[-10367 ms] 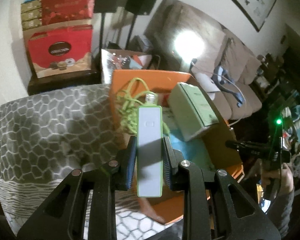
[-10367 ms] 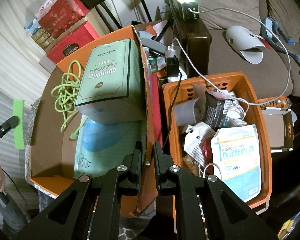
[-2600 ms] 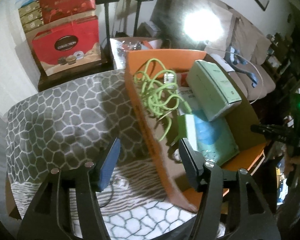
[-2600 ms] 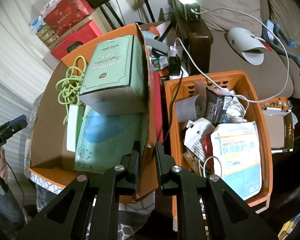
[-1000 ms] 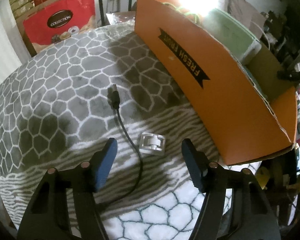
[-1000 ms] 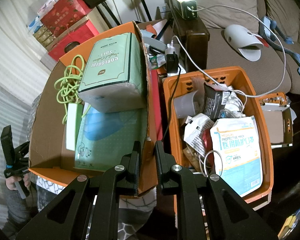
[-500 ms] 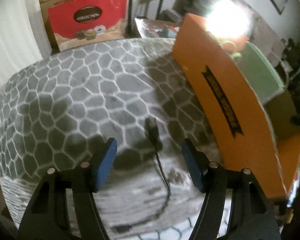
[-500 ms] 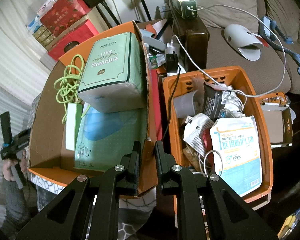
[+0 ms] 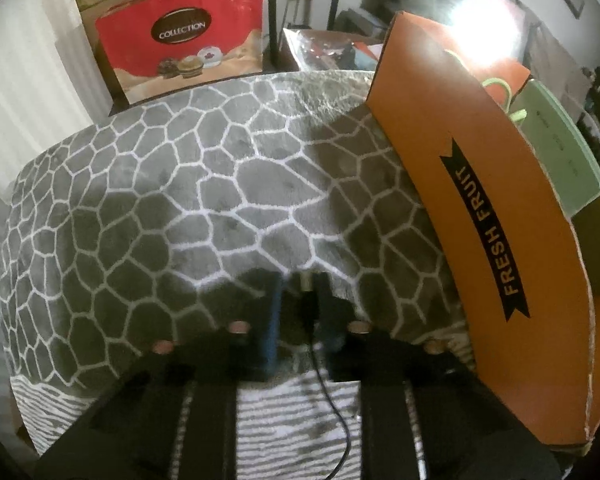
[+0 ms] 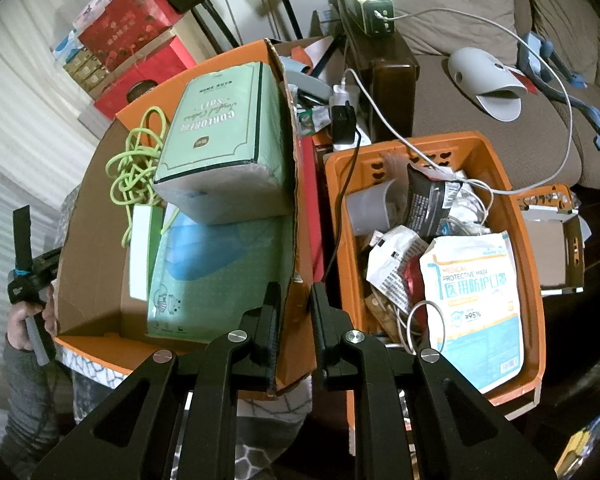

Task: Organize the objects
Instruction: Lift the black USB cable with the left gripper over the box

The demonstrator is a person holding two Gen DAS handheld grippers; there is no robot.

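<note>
Two grippers are at work. Nearest in the left wrist view, at 6 o'clock, the left gripper (image 9: 300,292) has just been closing, and its jaws now pinch the plug end of a thin black cable (image 9: 326,396); the cord trails back between the fingers toward the bottom edge. The cable lies on a grey blanket (image 9: 180,184) with a white cell pattern. At 3 o'clock stands the orange outer wall of a cardboard box (image 9: 480,216) printed FRESH FRUIT. Farther off, at 11 o'clock, a red gift bag (image 9: 180,36) sits against the wall.

From the right wrist view, the right gripper (image 10: 294,300) at 6 o'clock is clamped tight on the torn cardboard wall of the same box, one finger inside and one outside. Just beyond, inside the box, lies a pale green mask packet (image 10: 220,264), with a green-and-white power bank (image 10: 140,252) beside it at 9 o'clock. Deeper in, a mint tissue pack (image 10: 224,140) rests on top, and a coil of lime cord (image 10: 136,164) lies at 10 o'clock. At 3 o'clock an orange plastic basket (image 10: 528,280) is crammed with packets and white wires. Farthest, at 1 o'clock, a brown sofa (image 10: 480,132) carries a grey slipper-shaped object (image 10: 484,76). At 9 o'clock by the frame edge, a hand (image 10: 24,320) grips the left gripper's handle.
</note>
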